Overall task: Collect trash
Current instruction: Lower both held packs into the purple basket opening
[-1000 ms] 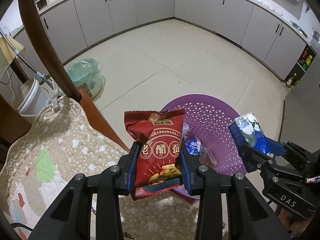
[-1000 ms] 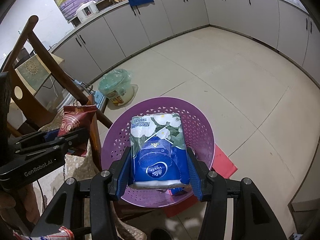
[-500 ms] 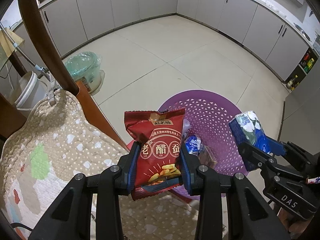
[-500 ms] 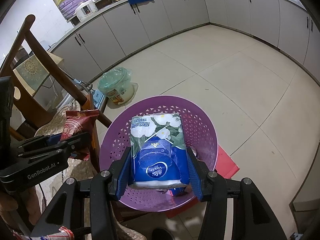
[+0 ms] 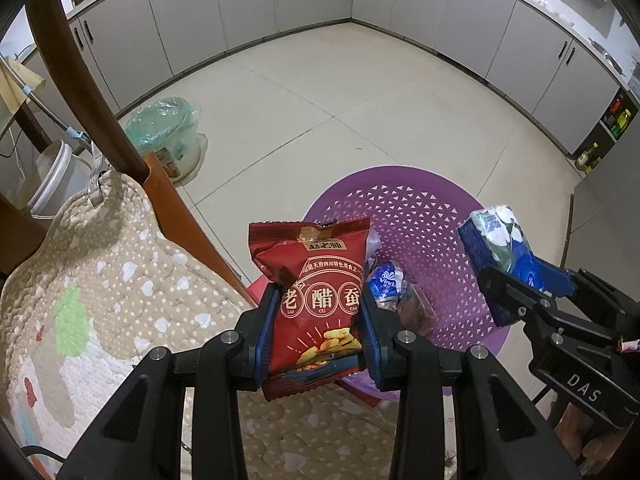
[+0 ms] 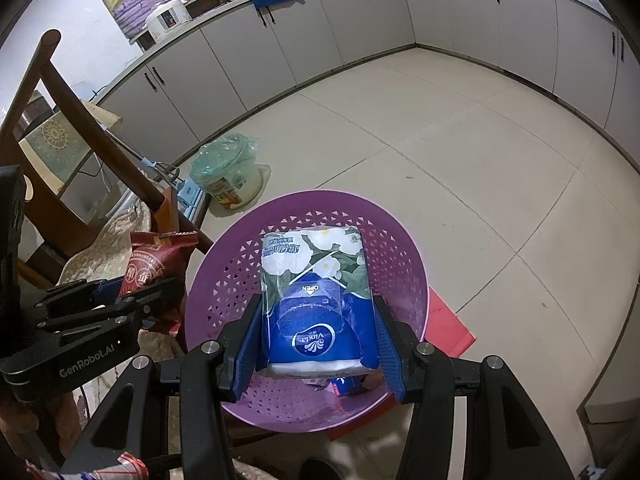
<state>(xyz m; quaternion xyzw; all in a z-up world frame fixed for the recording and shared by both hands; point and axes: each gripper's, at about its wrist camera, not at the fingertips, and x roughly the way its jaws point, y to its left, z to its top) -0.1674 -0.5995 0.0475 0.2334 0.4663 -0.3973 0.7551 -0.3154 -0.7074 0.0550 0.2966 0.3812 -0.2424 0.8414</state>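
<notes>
My left gripper (image 5: 318,312) is shut on a red snack bag (image 5: 316,288), held upright over the cushion's edge, just left of the purple basket (image 5: 420,208). The right gripper (image 6: 318,320) is shut on a blue and white tissue pack (image 6: 316,280), which hangs above the purple basket (image 6: 404,248). A small blue tissue packet (image 5: 386,284) and a brown wrapper (image 5: 416,312) lie inside the basket. In the right wrist view the snack bag (image 6: 154,264) shows at the left, in the left gripper (image 6: 132,294). The tissue pack (image 5: 500,248) appears at the right of the left wrist view.
A wooden chair with a beige dotted cushion (image 5: 104,280) stands at the left. A pot under green plastic (image 5: 168,132) sits on the tiled floor beyond it. A red sheet (image 6: 444,324) lies under the basket. Grey cabinets (image 6: 360,12) line the far walls.
The left wrist view has tipped slightly, so the basket and chair sit a little lower in it. Both grips hold as before.
</notes>
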